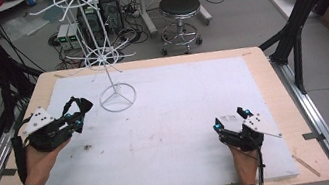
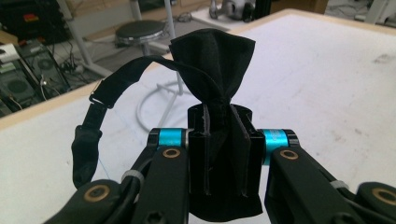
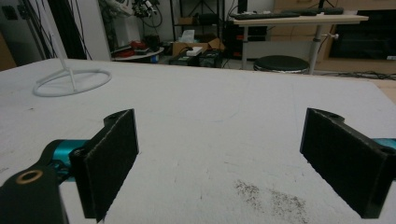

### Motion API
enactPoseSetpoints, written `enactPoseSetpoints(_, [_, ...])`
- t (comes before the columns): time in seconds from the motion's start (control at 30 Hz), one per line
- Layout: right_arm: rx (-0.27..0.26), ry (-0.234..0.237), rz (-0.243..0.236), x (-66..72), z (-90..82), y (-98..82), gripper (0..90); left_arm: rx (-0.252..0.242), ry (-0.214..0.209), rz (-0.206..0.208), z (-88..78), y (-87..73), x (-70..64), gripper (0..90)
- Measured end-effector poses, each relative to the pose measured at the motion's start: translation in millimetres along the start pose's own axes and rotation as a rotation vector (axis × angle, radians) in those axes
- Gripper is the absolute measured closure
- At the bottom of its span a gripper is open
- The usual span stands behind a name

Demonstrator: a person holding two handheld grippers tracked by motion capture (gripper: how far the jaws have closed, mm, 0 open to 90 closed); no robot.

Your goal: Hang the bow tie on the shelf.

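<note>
A white mat [image 1: 167, 122] covered the wooden table [image 1: 283, 103], with a round stool [image 1: 179, 6] and tangled cables on the floor in the upper part of the high view. A white wire rack [image 1: 103, 47] stood on its ring base at the upper left of the mat. At the left of that frame my left gripper [image 1: 75, 115] held a black cloth with a strap [image 1: 78, 104] just left of the rack's base, above the mat. At the lower right my right gripper [image 1: 230, 121] rested low over the mat, well apart from the cloth.

In the left gripper view, my two jaws were clamped on the cloth [image 2: 219, 84] at centre frame; it bunched upward between them, and its strap looped off to the left.

In the right gripper view, my jaws stood wide apart with only bare mat [image 3: 219, 126] between them, and the rack's base [image 3: 72, 81] sat at the upper left.
</note>
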State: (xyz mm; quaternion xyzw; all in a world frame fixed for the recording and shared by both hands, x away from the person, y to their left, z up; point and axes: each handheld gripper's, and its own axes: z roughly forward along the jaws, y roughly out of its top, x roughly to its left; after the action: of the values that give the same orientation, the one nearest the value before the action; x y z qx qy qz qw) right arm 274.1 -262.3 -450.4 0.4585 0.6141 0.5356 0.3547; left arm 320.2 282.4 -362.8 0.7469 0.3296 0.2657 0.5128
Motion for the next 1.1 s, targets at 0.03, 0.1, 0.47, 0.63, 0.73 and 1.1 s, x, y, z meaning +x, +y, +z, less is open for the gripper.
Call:
enactPoseSetpoints(0.03, [0.0,0.0,-0.001,0.0,0.1,-0.1,10.5,-0.019,-0.008,0.005,-2.9,4.7,-2.6,77.7])
enactPoseSetpoints(0.1, [0.0,-0.001,-0.002,0.0,0.1,0.0,10.4,-0.036,-0.015,0.009,-5.1,9.6,-5.3,77.8])
enactPoseSetpoints(0.47, [0.0,-0.002,0.001,0.2,0.1,0.0,10.4,-0.113,-0.022,0.046,-11.3,34.7,-19.3,77.8])
enactPoseSetpoints(0.63, [0.001,-0.001,0.002,0.2,0.0,-0.1,10.4,-0.147,-0.023,0.062,-9.7,51.5,-24.3,77.7])
enactPoseSetpoints(0.73, [0.003,-0.001,0.006,0.3,-0.1,0.0,10.4,-0.154,-0.025,0.068,-9.3,55.7,-26.5,77.8])
enactPoseSetpoints(1.1, [0.002,0.0,0.007,0.2,-0.2,0.0,10.4,-0.158,-0.041,0.108,6.5,73.6,-39.8,77.7])
